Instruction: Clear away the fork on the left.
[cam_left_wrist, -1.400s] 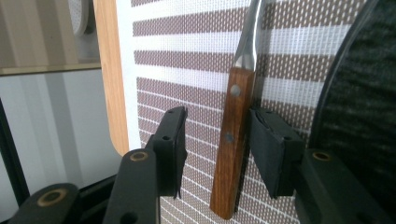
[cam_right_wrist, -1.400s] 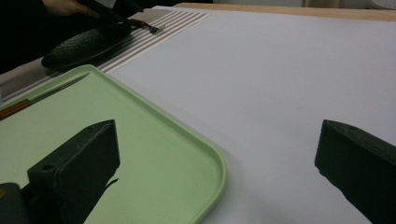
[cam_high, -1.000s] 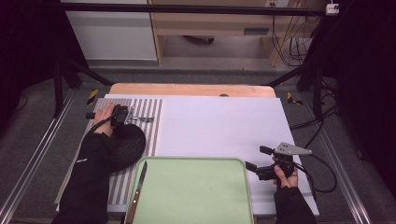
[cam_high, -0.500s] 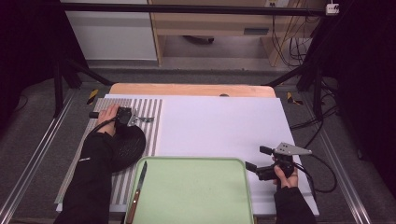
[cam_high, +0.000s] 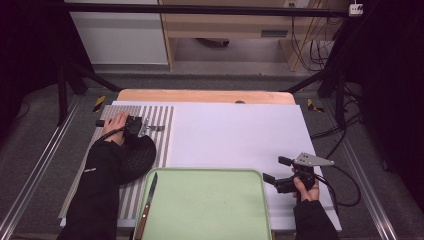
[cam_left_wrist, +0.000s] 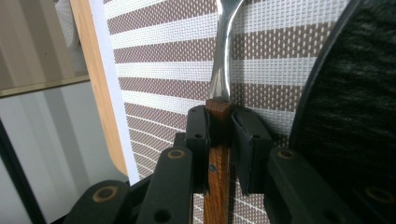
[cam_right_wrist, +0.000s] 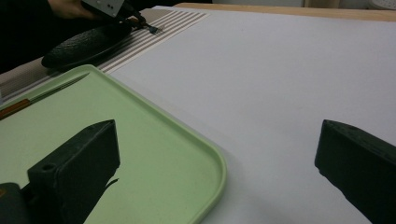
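Note:
A fork with a wooden handle (cam_left_wrist: 218, 140) and a steel neck (cam_left_wrist: 223, 56) lies on the striped placemat (cam_high: 161, 117) at the table's left. My left gripper (cam_high: 139, 127) has just been closing, and its pads (cam_left_wrist: 198, 135) now press on both sides of that handle. The fork's tines (cam_high: 157, 128) point right, just beyond the black plate (cam_high: 135, 157). My right gripper (cam_high: 272, 170) rests open at the front right, with nothing between its jaws; its own view looks over the green tray's corner (cam_right_wrist: 205, 163).
A green tray (cam_high: 210, 205) sits at the front centre with a wooden-handled knife (cam_high: 147, 202) along its left side. A white sheet (cam_high: 235, 135) covers the table's middle and right. The wooden table edge (cam_high: 200, 95) runs along the back.
The left hand has shifted slightly over the fork, and its jaws now sit on the handle. The right hand has not moved.

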